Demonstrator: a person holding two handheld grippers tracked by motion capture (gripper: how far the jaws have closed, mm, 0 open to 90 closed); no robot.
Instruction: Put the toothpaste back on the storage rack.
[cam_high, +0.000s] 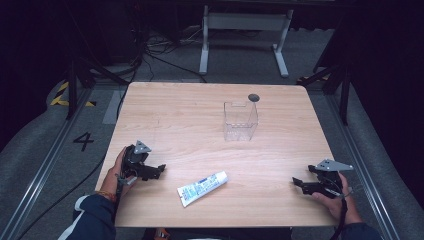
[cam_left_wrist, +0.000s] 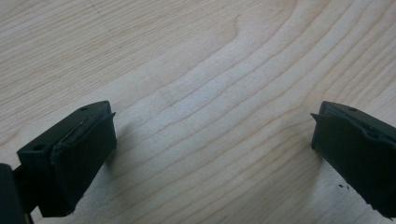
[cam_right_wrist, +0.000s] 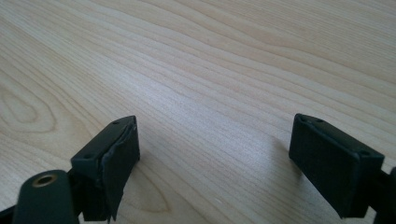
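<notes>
I had both tools low at the bottom of the high view. My left gripper sat at the lower left of the frame, and my right gripper sat at the lower right. In the left gripper view my left gripper had its jaws spread wide, with nothing but bare wood between them. The right gripper view showed my right gripper the same way, jaws wide apart and holding nothing.

The toothpaste tube lay flat on the table, low in the middle of the high view, between my two tools. It touched neither of them. Its long side ran on a slant, from the lower left up to the upper right. The wide flat end pointed to the lower left, and the cap end pointed to the upper right.

The tube lay just to the right of my left gripper and a bit lower in the frame. My right gripper was well apart from it, far over on the other side. So I judged that my left tool was the nearer one for the grab.

The clear box stood upright higher in the frame, above the tube and a bit to the right. I guessed the tube would go in there.
</notes>
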